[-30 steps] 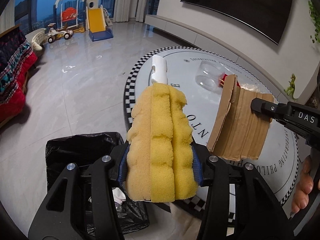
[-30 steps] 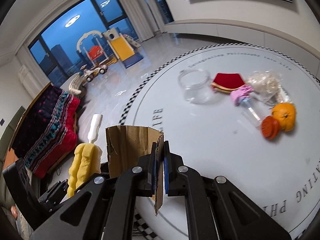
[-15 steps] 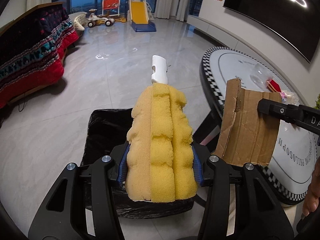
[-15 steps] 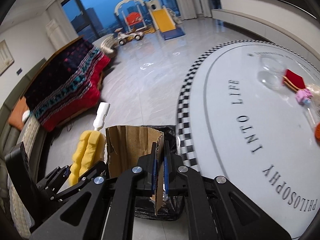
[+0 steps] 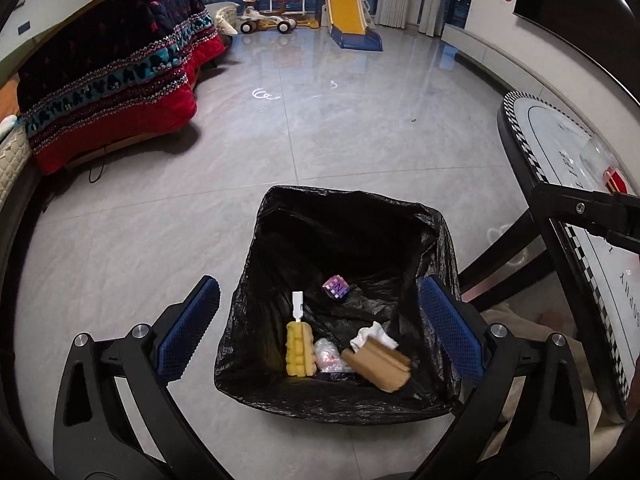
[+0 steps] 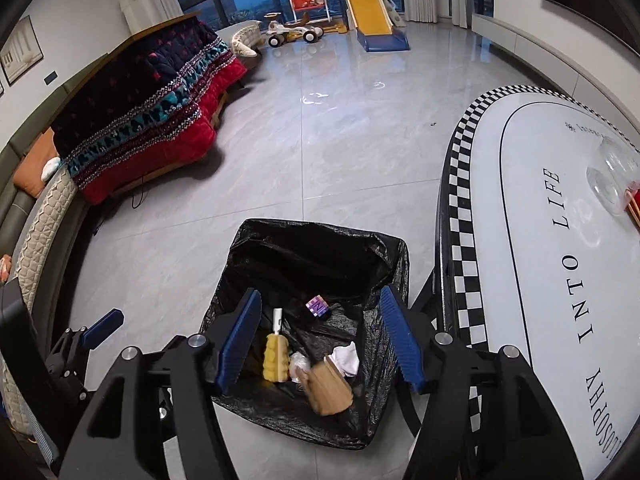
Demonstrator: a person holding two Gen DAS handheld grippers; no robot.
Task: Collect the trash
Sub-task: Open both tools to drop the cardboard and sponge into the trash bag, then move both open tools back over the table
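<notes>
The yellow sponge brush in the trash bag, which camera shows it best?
The left wrist view: the yellow sponge brush lies unobstructed in the trash bag, with its white handle fully visible between the open fingers. The right wrist view shows it too, but the gripper's blue finger pad crowds right beside it.

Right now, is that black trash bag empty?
No. The trash bag holds a yellow sponge brush, torn cardboard and crumpled paper.

From my right gripper (image 6: 320,338), jaws spread wide and empty, I look down into the black-lined bin (image 6: 256,248). Inside lie the yellow sponge brush (image 6: 275,358), cardboard piece (image 6: 329,392), white tissue (image 6: 347,358) and purple cube (image 6: 317,305). The checker-edged table (image 6: 520,264) stands just beside.
</notes>
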